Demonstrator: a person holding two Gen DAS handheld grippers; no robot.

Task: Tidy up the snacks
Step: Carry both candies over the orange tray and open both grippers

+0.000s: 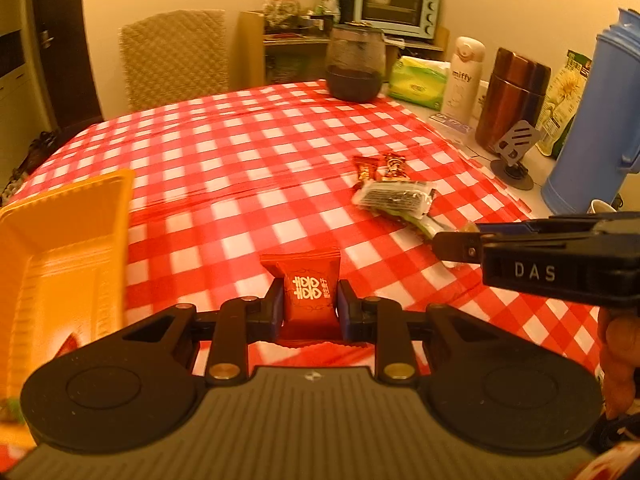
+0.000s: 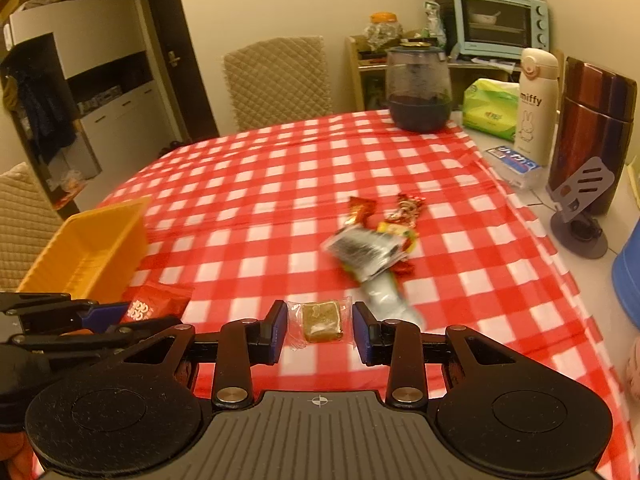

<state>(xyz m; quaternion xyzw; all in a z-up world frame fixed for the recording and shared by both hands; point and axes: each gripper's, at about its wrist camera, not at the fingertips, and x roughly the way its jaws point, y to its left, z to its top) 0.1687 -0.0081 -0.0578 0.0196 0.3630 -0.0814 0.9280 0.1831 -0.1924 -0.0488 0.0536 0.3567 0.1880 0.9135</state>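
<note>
One yellow tray (image 2: pixel 86 248) sits on the one red-and-white checked tablecloth (image 2: pixel 280 176). Two snacks are held in the two grippers: one red packet (image 1: pixel 308 298) and one clear-wrapped brown square (image 2: pixel 321 321). A loose pile (image 2: pixel 376 240) holds roughly five more wrapped snacks, though blur makes that count uncertain. Along the far edge stand one dark jar (image 2: pixel 418 92), one white bottle (image 2: pixel 536 104), one brown flask (image 2: pixel 592 128), one blue jug (image 1: pixel 596 120) and one green tissue pack (image 2: pixel 490 108).
</note>
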